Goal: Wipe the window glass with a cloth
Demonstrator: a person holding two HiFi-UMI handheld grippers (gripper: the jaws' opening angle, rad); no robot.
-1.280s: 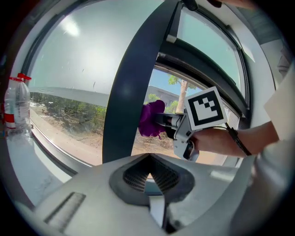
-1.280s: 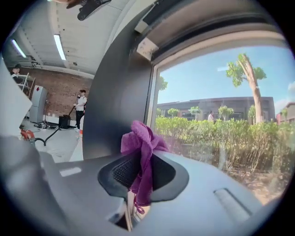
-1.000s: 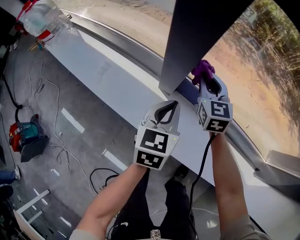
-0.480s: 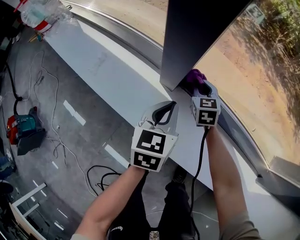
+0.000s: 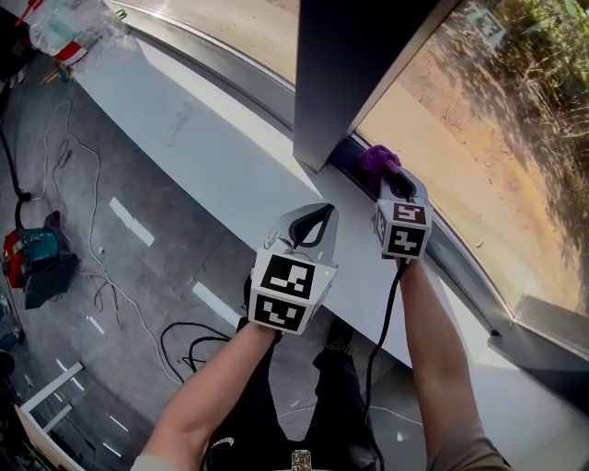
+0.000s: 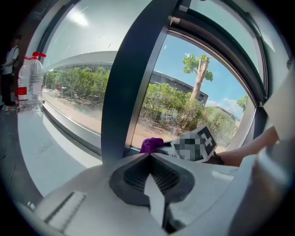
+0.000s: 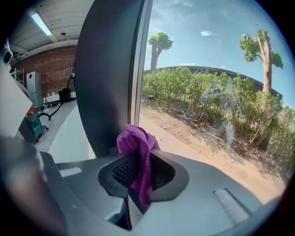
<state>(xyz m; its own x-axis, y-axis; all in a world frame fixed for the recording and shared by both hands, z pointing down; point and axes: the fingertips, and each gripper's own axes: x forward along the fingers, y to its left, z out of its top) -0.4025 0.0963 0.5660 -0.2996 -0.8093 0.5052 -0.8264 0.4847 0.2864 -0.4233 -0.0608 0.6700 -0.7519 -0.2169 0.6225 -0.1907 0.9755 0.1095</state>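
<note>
My right gripper (image 5: 390,182) is shut on a bunched purple cloth (image 5: 376,161), held against the bottom of the window glass (image 5: 460,110) just right of the dark frame post (image 5: 354,64). In the right gripper view the cloth (image 7: 137,150) hangs pinched between the jaws, with the glass (image 7: 207,92) straight ahead. My left gripper (image 5: 316,224) hovers over the white sill (image 5: 202,138), shut on nothing. From the left gripper view, the left gripper (image 6: 150,173) points at the post (image 6: 133,78), and the cloth (image 6: 151,144) shows beyond it.
A clear water bottle (image 5: 66,28) with a red label stands at the far left of the sill. On the grey floor below lie cables (image 5: 101,267) and a teal power tool (image 5: 35,259). The metal window frame (image 5: 543,317) runs along the sill's outer edge.
The right gripper has carried the cloth down the glass to its bottom edge beside the post. The left gripper has hardly moved.
</note>
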